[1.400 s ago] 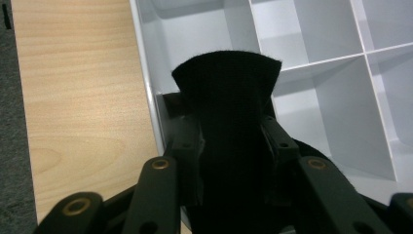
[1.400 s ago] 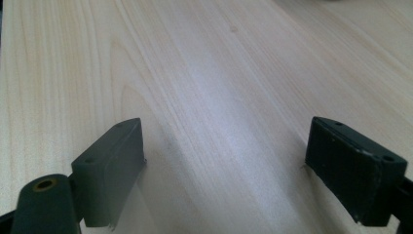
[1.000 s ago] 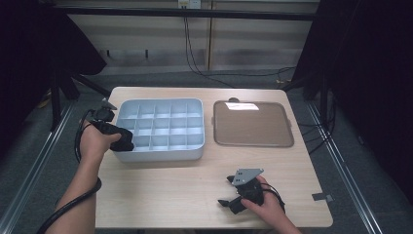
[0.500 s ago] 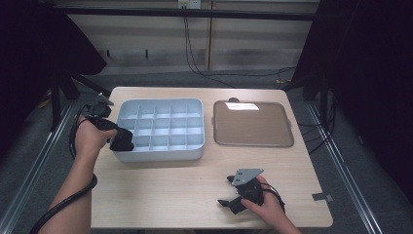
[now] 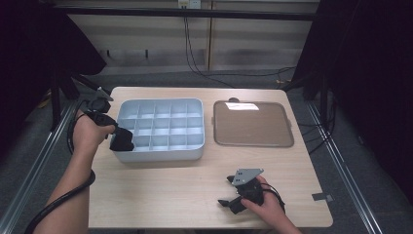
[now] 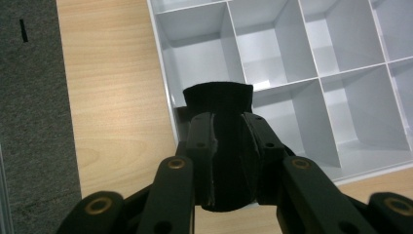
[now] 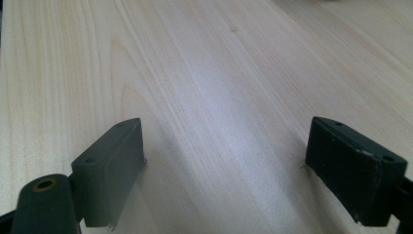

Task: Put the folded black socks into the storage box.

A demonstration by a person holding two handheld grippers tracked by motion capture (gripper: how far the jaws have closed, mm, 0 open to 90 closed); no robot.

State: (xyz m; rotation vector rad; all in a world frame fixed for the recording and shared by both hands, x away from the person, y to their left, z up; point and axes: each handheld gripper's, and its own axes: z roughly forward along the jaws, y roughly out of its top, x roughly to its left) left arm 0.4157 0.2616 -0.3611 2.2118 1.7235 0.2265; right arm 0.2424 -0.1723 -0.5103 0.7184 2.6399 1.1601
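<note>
Left gripper (image 6: 221, 146): we are clamping a black cylindrical object (image 6: 218, 100) over the pale grey compartmented plastic tray's (image 5: 160, 151) near-left corner. Right gripper (image 7: 226, 165): we are resting it wide open, empty, on the light wooden worktop (image 5: 160, 190).

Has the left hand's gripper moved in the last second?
Yes. The left gripper has slid left toward the near-left corner of the divided tray, carrying a black object.

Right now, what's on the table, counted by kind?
Compartment trays: 1, grey
Flat brown lids: 1
Black pieces held in the left claw: 1
Claws: 2, left and right
Total: 5
</note>
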